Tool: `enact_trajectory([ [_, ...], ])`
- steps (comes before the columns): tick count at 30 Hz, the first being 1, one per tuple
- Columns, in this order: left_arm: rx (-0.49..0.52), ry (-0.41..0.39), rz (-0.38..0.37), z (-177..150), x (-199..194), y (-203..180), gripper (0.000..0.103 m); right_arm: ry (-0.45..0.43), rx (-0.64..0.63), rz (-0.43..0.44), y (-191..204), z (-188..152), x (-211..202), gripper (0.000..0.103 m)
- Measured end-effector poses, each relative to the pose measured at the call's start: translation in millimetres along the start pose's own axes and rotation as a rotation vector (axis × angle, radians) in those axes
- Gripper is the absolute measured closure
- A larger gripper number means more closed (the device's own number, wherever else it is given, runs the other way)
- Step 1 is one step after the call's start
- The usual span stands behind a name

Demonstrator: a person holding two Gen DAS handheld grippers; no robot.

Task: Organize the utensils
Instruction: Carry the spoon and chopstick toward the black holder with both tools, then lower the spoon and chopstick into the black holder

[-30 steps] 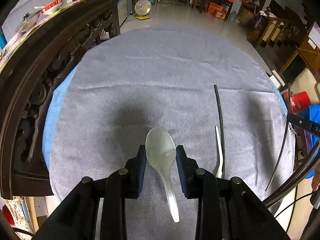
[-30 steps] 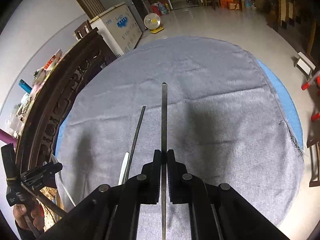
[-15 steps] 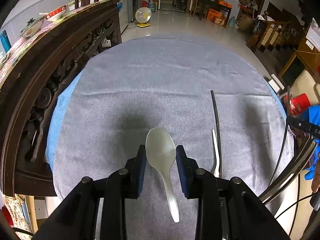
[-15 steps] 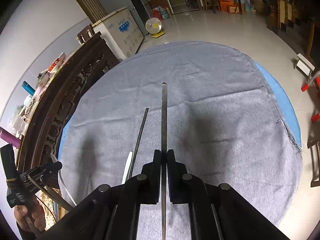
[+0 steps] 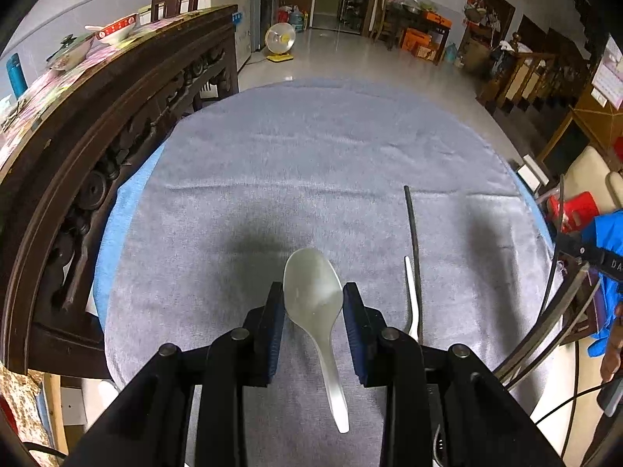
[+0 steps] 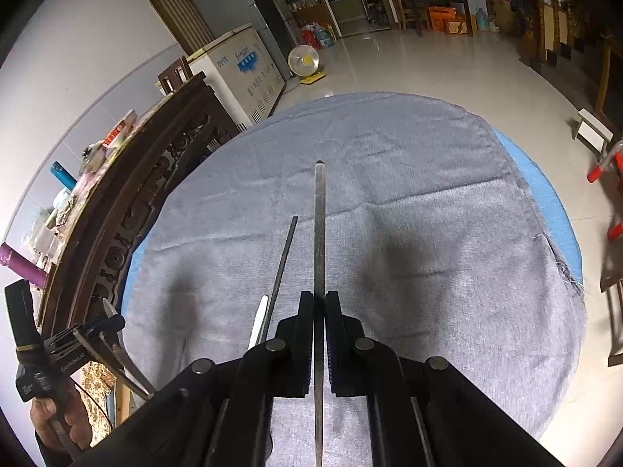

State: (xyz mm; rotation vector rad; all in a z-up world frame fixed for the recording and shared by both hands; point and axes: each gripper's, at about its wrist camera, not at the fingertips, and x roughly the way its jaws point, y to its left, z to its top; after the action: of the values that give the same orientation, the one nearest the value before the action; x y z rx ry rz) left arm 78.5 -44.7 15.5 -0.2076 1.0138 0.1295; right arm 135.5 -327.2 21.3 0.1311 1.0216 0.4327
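Two grippers are working above the cloth (image 5: 311, 163): left (image 5: 313, 305) clasping a spoon (image 5: 313, 295), right (image 6: 319, 311) pinching a chopstick (image 6: 319, 225).

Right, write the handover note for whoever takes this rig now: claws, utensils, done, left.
Left claw: holds the white spoon by its bowl, handle pointing back toward the camera, above the grey cloth.
Right claw: shut on a dark chopstick, which points straight ahead over the cloth.
On the cloth: the second chopstick and a white fork lie side by side, between the two claws.
Done: two utensils laid together.
Left: set the held chopstick beside its mate, then the spoon next to them.
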Motion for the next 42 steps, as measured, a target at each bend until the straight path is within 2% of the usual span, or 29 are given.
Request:
enact_trajectory([
  [12, -0.023, -0.079, -0.071, -3.9, -36.2, -12.2, 0.072, -0.100, 0.033, 0.062, -0.3, -13.7, -39.7, 0.096],
  [20, -0.057, -0.133, -0.111, -12.4, -57.2, -19.8, 0.072, -0.228, 0.080, 0.141, 5.4, -34.6, -87.2, 0.096],
  [26, -0.086, -0.184, -0.143, -19.7, -64.2, -25.5, 0.072, -0.345, 0.063, 0.195, 31.2, -46.3, -118.7, 0.096],
  [31, -0.103, -0.246, -0.144, -30.6, -65.5, -31.0, 0.072, -0.423, 0.044, 0.214, 54.6, -64.4, -121.9, 0.096],
  [33, -0.093, -0.269, -0.123, -37.3, -63.0, -35.6, 0.072, -0.441, 0.036, 0.223, 63.5, -71.6, -118.1, 0.096],
  [42, -0.053, -0.275, -0.112, -57.9, -39.6, -53.7, 0.072, -0.441, -0.072, 0.136, 89.4, -95.9, -87.2, 0.096],
])
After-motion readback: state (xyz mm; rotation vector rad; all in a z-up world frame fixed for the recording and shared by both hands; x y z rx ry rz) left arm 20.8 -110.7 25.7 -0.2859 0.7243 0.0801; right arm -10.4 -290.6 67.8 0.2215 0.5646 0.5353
